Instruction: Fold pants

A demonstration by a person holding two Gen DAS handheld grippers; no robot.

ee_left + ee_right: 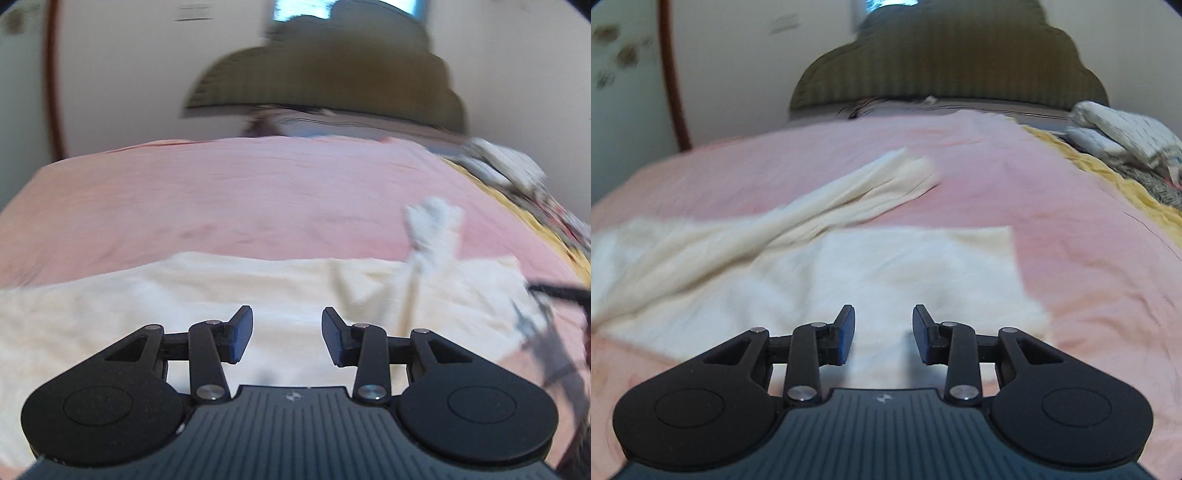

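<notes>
Cream-white pants (192, 295) lie spread on a pink bedsheet (236, 192). In the left wrist view my left gripper (287, 336) is open and empty, just above the cloth. A pale drawstring (432, 236) rises from the pants at the right, blurred. In the right wrist view the pants (879, 273) lie flat, with one leg (857, 192) bunched and stretched toward the far left-centre. My right gripper (883, 332) is open and empty over the near edge of the cloth.
An olive-green padded headboard (945, 62) stands at the bed's far end. Folded patterned cloths (1123, 136) and a yellow quilt edge (1108, 170) lie at the right. A dark thin object (561, 291) shows at the left view's right edge. A reddish pole (672, 74) stands left.
</notes>
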